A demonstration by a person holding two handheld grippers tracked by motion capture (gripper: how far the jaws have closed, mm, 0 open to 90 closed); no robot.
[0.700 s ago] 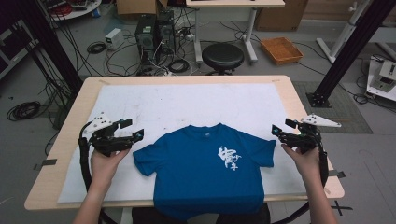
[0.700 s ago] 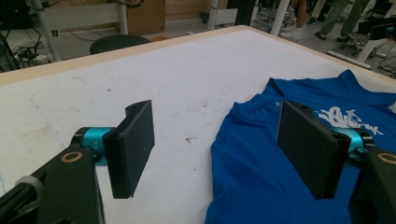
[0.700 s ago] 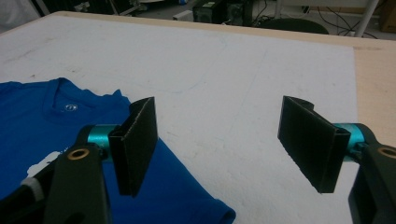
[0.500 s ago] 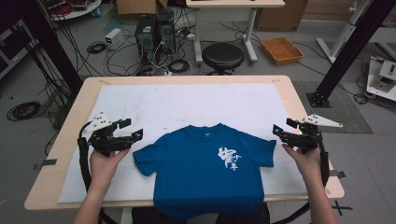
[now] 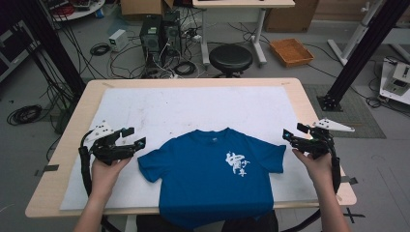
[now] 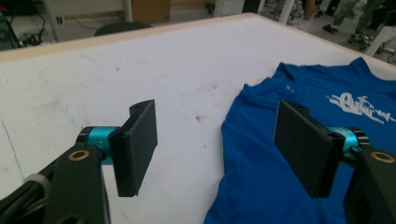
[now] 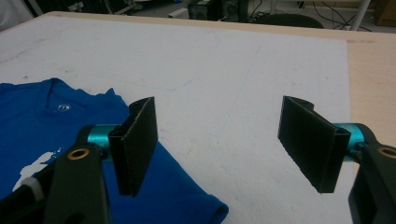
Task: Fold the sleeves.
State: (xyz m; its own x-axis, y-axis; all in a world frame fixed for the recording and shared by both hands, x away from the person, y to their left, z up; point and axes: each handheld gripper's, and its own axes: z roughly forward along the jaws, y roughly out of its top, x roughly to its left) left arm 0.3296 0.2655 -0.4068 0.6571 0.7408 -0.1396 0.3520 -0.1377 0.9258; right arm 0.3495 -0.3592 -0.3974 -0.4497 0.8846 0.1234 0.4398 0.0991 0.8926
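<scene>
Blue shirt (image 5: 212, 174) flat on the white sheet (image 5: 193, 106) covering the surface (image 5: 300, 96), front up, collar toward the far edge, hem hanging over the near edge. White print (image 5: 237, 163) on the chest, toward the person's right. Both short sleeves spread outward.

Left gripper (image 5: 136, 137) held in the left hand (image 5: 104, 171), just beside the left sleeve (image 5: 150, 164), tips pointing at it, apart from the cloth. Jaws spread wide, nothing between them. Seen from the left gripper view (image 6: 215, 144): shirt (image 6: 289, 154) lying beyond and below the far jaw, bare sheet (image 6: 116, 70) between the two pads, no contact.

Right gripper (image 5: 294, 135) held in the right hand (image 5: 316, 166), just beside the right sleeve (image 5: 273, 157), tips turned toward it, not touching. Jaws spread wide as well, empty. From the right gripper view (image 7: 219, 144): sleeve end (image 7: 205, 212) low in the gap near the one jaw, shirt (image 7: 42, 126) off to that side, white sheet (image 7: 243, 84) ahead, strip of bare wood (image 7: 371, 70) past the sheet's edge.

Grey plate (image 5: 333, 125) on top of the right gripper, a like plate (image 5: 102, 129) on the left. Black cables looping back from both along the forearms.

Beyond the surface: black stool (image 5: 231, 57), orange tray (image 5: 292, 50) on the floor, computer towers (image 5: 159, 31) amid tangled cables.
</scene>
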